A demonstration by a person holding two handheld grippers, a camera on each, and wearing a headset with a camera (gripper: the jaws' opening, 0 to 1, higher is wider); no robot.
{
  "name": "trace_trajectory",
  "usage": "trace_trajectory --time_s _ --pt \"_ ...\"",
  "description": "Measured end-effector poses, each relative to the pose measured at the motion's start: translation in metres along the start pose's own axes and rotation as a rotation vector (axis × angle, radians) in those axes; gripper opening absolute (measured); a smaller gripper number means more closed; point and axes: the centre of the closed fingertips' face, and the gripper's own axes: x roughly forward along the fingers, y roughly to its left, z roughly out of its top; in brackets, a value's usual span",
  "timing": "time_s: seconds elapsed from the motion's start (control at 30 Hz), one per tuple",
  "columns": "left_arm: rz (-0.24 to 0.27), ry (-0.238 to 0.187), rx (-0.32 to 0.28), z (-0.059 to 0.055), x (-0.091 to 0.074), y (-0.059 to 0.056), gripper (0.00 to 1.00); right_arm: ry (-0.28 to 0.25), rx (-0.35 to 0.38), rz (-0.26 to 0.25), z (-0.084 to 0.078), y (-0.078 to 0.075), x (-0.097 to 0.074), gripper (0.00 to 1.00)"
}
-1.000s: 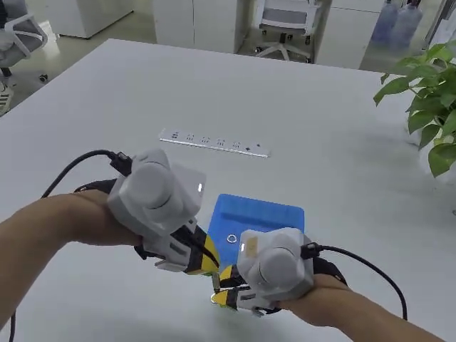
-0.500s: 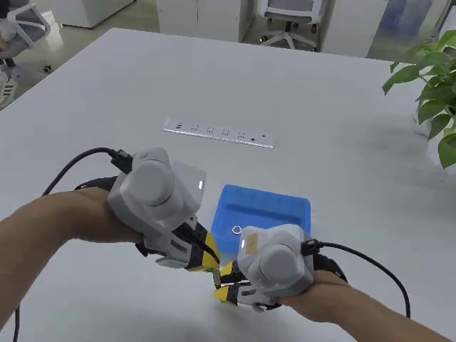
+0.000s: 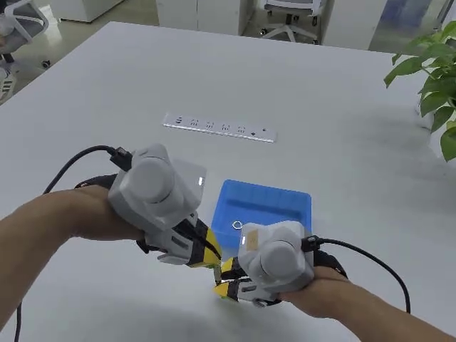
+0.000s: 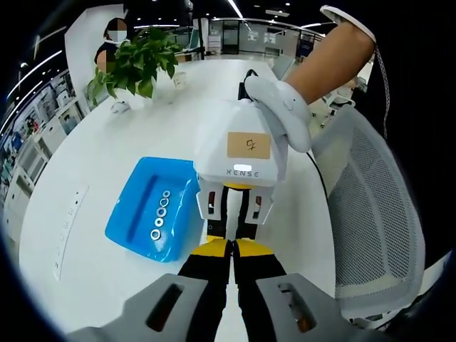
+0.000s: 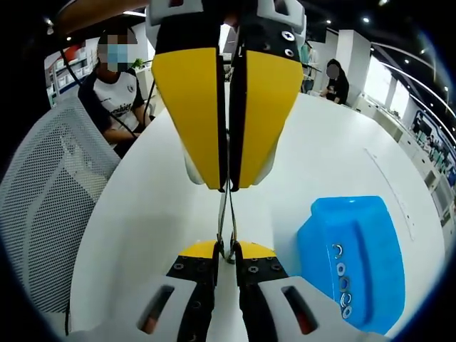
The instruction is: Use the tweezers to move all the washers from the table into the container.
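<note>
White power strip [image 3: 218,128] lying flat; green plant [image 3: 434,89] far right; office chair [image 3: 288,14] beyond; mesh chair [image 4: 370,214] nearby.

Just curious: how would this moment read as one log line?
left tool: shut on tweezers | right tool: shut on tweezers | washers: in blue container

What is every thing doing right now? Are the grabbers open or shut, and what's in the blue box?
left gripper: shut on the tweezers.
right gripper: shut on the tweezers.
tweezers: gripped between the two grippers, one at each end.
container: open, sitting on the table.
washers: lying flat in a row inside the container.
power strip: flat on the table.
</note>
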Motion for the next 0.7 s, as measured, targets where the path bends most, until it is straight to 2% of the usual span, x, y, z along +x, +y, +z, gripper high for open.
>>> trace_trajectory --time_s 0.7 --pt "-0.008 -0.006 0.001 0.0055 0.0027 -0.004 0.05 0.008 0.0 0.009 -0.0028 0.0046 -0.0048 0.1"
